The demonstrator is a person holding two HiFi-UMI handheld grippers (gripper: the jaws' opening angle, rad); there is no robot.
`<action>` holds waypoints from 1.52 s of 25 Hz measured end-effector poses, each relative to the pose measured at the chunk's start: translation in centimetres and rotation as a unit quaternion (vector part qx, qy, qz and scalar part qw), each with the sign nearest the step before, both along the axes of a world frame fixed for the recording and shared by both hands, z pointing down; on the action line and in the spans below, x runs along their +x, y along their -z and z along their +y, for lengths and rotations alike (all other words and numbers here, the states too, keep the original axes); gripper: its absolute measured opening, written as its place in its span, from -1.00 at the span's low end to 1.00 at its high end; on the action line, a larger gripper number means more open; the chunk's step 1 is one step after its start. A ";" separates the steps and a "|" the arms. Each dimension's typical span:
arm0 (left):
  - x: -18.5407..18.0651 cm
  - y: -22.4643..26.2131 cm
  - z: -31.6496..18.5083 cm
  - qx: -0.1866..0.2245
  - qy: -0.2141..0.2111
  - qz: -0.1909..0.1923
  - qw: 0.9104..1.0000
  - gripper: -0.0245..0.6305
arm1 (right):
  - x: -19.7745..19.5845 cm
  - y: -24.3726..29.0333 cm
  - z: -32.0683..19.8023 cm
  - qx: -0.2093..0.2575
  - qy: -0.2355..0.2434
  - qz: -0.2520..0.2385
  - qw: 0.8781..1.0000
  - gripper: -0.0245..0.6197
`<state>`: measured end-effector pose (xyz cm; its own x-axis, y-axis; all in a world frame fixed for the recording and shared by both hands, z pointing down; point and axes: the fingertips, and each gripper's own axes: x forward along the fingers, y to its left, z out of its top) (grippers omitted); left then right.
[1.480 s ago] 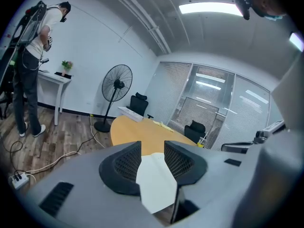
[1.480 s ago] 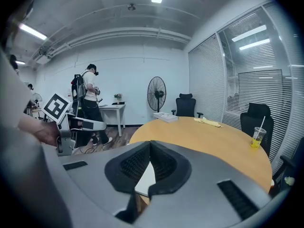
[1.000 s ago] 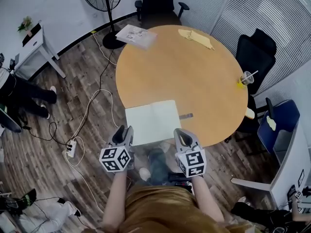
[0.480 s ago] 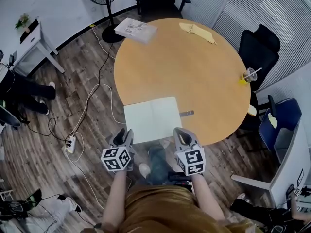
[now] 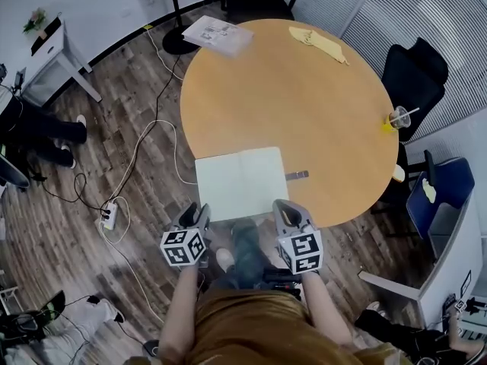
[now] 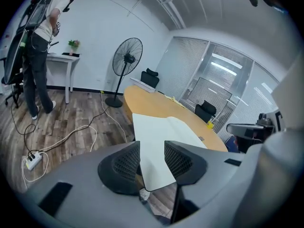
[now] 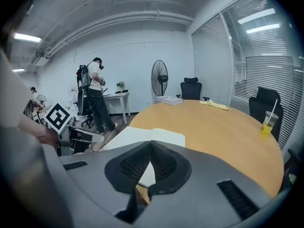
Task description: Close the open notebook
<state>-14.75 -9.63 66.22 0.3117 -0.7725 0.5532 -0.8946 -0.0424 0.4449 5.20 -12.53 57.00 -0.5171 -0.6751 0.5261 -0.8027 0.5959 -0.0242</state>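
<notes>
An open notebook with blank white pages lies flat at the near edge of the round wooden table. Both grippers hover off the table's near side, just short of the notebook. My left gripper is open near the notebook's near left corner. Through its jaws the left gripper view shows the white page, with my left gripper holding nothing. My right gripper is shut and empty by the near right corner. The right gripper view shows the notebook just beyond my right gripper.
A small dark item lies right of the notebook. Farther off are a cup with a straw, a yellow cloth and a stack of papers. Office chairs ring the table. Cables and a power strip lie on the floor. A person stands at the left.
The head view has drifted slightly. Both grippers keep their places just short of the notebook's near edge, and the notebook has not moved.
</notes>
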 end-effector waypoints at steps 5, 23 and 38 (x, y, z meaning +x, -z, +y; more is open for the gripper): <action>0.1 -1.6 0.8 -0.022 0.002 0.017 1.000 -0.41 | -0.3 -0.9 -0.4 -0.009 0.006 0.003 1.000 -0.89; 1.7 -4.9 2.9 -0.070 0.053 0.163 0.983 -0.39 | -0.8 -2.2 -0.5 -0.027 0.015 0.002 1.000 -0.89; 2.1 -5.2 3.1 -0.078 0.073 0.262 0.959 -0.53 | 1.0 -1.1 -0.1 -0.016 -0.007 0.005 1.000 -0.89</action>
<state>-12.63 -6.48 71.39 0.4736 -0.7492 0.4631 -0.5382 0.1701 0.8255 6.17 -12.61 58.09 -0.5021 -0.6656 0.5521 -0.8117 0.5829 -0.0355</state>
